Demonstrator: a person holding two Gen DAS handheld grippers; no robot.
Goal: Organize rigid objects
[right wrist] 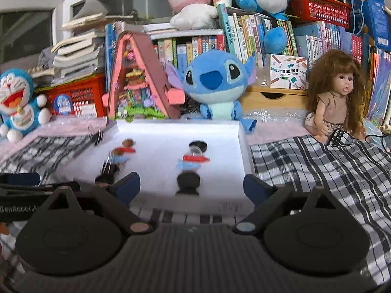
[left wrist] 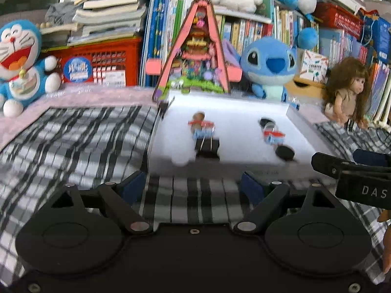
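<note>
- Small rigid items lie scattered in a white tray (left wrist: 300, 119) that sits on a black-and-white checked cloth (left wrist: 73, 141)
- Near the tray's left side a little figure in red and blue (left wrist: 200, 125) lies just behind a black binder clip (left wrist: 207, 147); motion blur hides whether they touch
- On the tray's right side a 2nd red-and-blue figure (right wrist: 193, 162) lies between 2 black round pieces, 1 toward the back (right wrist: 198, 145) and 1 at the front edge (right wrist: 188, 183)
- Another binder clip (right wrist: 98, 135) hangs on the tray's rear left corner
- Left gripper (left wrist: 193, 183) hovers over the cloth just in front of the tray, fingers spread wide, nothing between them
- Right gripper (right wrist: 191, 186) hovers at the tray's front edge, fingers also spread wide and holding nothing, with the front round piece showing between them
- Behind the tray stand a pink triangular toy house (right wrist: 136, 78), a blue Stitch plush (right wrist: 215, 85), a Doraemon plush (left wrist: 20, 63) and a long-haired doll (right wrist: 339, 95), backed by shelves of books
</note>
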